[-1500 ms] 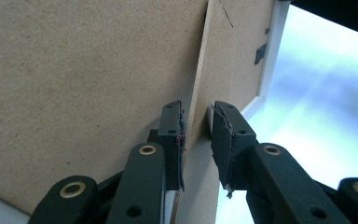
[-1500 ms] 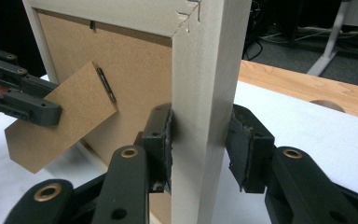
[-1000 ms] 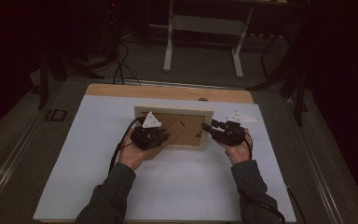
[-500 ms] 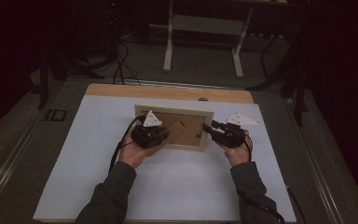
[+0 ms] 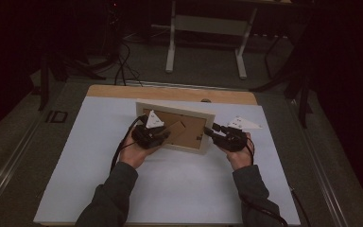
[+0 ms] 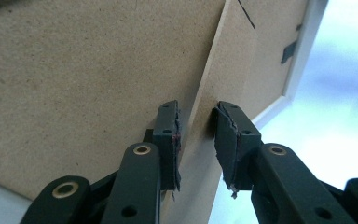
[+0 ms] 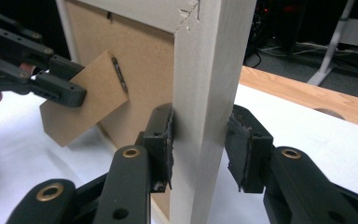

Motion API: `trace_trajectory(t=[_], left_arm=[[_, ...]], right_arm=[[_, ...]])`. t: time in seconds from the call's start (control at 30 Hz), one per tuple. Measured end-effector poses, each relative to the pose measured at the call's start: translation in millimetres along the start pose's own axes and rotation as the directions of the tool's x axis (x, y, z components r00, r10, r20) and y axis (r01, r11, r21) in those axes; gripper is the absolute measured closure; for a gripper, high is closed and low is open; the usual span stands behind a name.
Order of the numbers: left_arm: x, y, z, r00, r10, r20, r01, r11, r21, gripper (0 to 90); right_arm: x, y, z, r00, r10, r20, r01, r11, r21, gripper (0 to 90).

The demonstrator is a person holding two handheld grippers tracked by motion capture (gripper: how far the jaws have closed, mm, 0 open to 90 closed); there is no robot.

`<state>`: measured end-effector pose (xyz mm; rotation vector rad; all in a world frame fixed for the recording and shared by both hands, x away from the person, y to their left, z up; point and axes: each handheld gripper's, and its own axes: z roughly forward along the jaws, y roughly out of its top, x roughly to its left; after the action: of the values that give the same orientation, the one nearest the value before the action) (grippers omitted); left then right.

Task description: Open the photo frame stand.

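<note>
A pale wooden picture frame (image 5: 194,130) stands tilted on the white table top, its brown back toward me. Its cardboard stand (image 5: 174,129) is swung out from the back. My left gripper (image 5: 163,135) has its jaws closed on that stand (image 6: 200,70), one pad on each side of its edge in the left gripper view (image 6: 198,121). My right gripper (image 5: 210,131) is shut on the frame's right-hand rail (image 7: 209,56), with a pad pressed on each face (image 7: 200,126). The right gripper view also shows the left gripper (image 7: 70,88) holding the stand (image 7: 93,93).
The white table cover (image 5: 179,189) spreads wide in front of the frame. A bare wooden strip (image 5: 123,92) runs along the far edge. Beyond it are a metal desk base (image 5: 205,23) and floor cables (image 5: 123,66) in the dark.
</note>
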<state>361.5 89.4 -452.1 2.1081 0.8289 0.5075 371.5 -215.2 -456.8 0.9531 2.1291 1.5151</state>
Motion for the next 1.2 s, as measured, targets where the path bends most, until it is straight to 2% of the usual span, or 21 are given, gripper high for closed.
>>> trace_trajectory(t=[0.23, 0.4, 0.57, 0.83, 1.2], left_arm=[[3.2, 0.2, -2.9, 0.9995, -0.005, -0.03, 0.004, 0.9999, -0.014, 70.5], [2.8, -1.0, -3.8, 0.9999, -0.006, -0.014, 0.006, 1.0, -0.005, 72.4], [0.3, -3.9, -4.0, 1.0, -0.008, 0.001, 0.008, 1.0, -0.006, 75.0], [0.8, -3.5, -7.4, 0.9969, -0.054, 0.057, 0.055, 0.9983, -0.022, 78.7], [-5.9, -6.3, -12.5, 0.9941, -0.056, 0.093, 0.059, 0.9975, -0.038, 81.0]], right_arm=[[6.1, 0.8, 3.1, 0.9995, -0.032, -0.006, 0.032, 0.999, 0.006, 63.0], [8.5, 4.8, 6.6, 0.9966, -0.08, 0.017, 0.08, 0.997, 0.02, 62.7], [11.3, 8.8, 10.1, 0.9892, -0.137, 0.052, 0.135, 0.99, 0.042, 62.6], [10.9, 8.6, 11.3, 0.9897, -0.132, 0.057, 0.13, 0.991, 0.038, 62.4], [13.0, 6.1, 9.1, 0.989, -0.138, 0.054, 0.137, 0.99, 0.028, 62.1]])
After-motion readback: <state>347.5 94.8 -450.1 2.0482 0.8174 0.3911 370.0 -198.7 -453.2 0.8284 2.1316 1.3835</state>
